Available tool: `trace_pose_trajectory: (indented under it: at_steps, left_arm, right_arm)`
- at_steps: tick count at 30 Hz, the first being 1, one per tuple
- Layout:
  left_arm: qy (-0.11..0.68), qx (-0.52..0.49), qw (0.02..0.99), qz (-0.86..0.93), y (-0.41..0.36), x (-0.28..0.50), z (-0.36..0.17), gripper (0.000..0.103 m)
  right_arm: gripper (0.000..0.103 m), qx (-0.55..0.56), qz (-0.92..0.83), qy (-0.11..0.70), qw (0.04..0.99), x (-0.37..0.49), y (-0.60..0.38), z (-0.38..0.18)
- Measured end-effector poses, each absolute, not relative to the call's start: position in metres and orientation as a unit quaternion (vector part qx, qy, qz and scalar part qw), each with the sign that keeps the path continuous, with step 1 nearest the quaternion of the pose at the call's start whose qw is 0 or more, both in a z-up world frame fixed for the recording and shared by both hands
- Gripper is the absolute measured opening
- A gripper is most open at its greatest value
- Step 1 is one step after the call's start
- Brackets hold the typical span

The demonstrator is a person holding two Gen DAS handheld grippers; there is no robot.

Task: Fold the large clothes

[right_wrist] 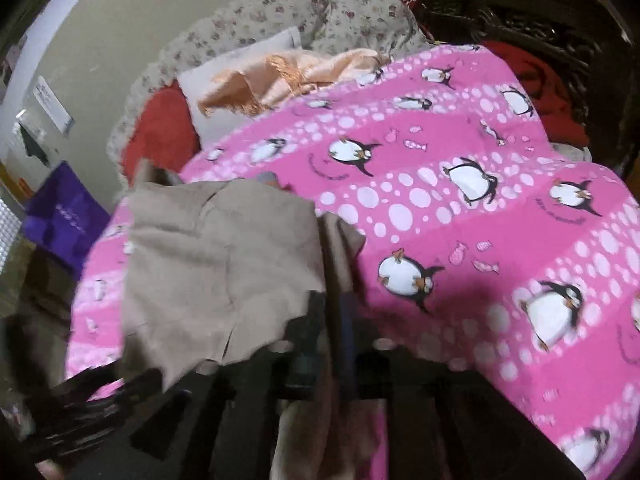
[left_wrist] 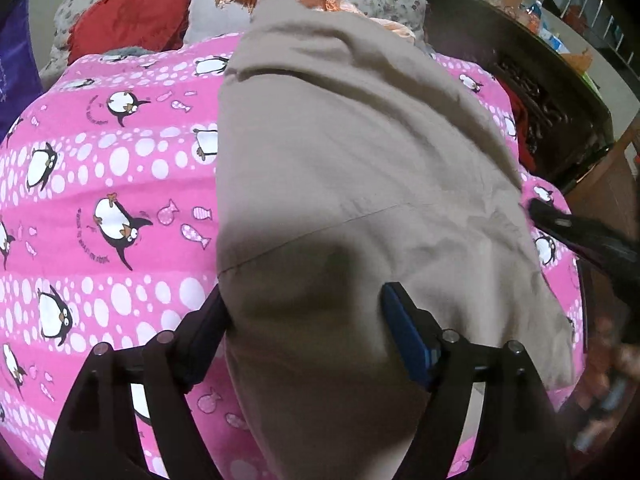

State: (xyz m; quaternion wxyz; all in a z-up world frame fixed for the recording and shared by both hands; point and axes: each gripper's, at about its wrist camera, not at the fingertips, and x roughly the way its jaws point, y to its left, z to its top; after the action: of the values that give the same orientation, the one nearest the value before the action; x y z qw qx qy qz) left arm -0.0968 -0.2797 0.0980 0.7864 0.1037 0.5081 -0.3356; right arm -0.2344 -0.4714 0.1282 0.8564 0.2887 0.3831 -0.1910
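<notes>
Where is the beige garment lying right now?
The beige garment is spread on the pink penguin blanket, filling the middle of the left wrist view and the lower left of the right wrist view, with the pillows beyond it.

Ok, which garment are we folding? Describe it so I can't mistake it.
Find the pink penguin blanket covering the bed. On it lies one plain beige garment, running from the near edge towards the pillows. It's the only unpatterned beige cloth there; the peach fringed cloth lies farther back by the pillows.
</notes>
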Motion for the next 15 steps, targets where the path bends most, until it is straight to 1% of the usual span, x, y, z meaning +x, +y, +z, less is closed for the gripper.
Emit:
trace_pose_trajectory:
  at_steps: [2, 4, 5, 7, 8, 9, 10, 13, 14, 15]
  left_arm:
    - [0.507, 0.101, 0.788, -0.335, -0.280, -0.097, 0.097, 0.078]
    - [0.508, 0.099, 0.788, -0.334, -0.280, -0.098, 0.098, 0.078]
    - [0.510, 0.096, 0.787, -0.335, -0.279, -0.097, 0.098, 0.078]
    - [0.517, 0.088, 0.783, -0.335, -0.273, -0.098, 0.101, 0.078]
    - [0.519, 0.085, 0.781, -0.337, -0.268, -0.100, 0.103, 0.078]
    - [0.517, 0.085, 0.780, -0.341, -0.261, -0.102, 0.106, 0.078]
    - [0.513, 0.090, 0.781, -0.344, -0.255, -0.105, 0.109, 0.078]
    - [0.497, 0.109, 0.785, -0.353, -0.237, -0.116, 0.111, 0.078]
    - [0.497, 0.110, 0.784, -0.355, -0.235, -0.117, 0.109, 0.078]
    - [0.501, 0.110, 0.781, -0.356, -0.232, -0.119, 0.107, 0.078]
  right_arm:
    - [0.053, 0.304, -0.150, 0.377, 0.862, -0.243, -0.458, 0.141]
    - [0.056, 0.300, -0.118, 0.379, 0.867, -0.247, -0.440, 0.148]
    - [0.059, 0.290, -0.108, 0.391, 0.867, -0.246, -0.431, 0.148]
    - [0.059, 0.279, -0.109, 0.428, 0.853, -0.238, -0.419, 0.135]
    - [0.046, 0.284, -0.106, 0.442, 0.844, -0.234, -0.416, 0.123]
    - [0.007, 0.288, -0.098, 0.448, 0.840, -0.234, -0.415, 0.116]
    - [0.006, 0.284, -0.093, 0.447, 0.843, -0.236, -0.415, 0.112]
    - [0.004, 0.285, -0.112, 0.401, 0.863, -0.263, -0.426, 0.121]
    - [0.001, 0.292, -0.132, 0.397, 0.860, -0.271, -0.435, 0.117]
    - [0.000, 0.287, -0.158, 0.404, 0.854, -0.274, -0.442, 0.110]
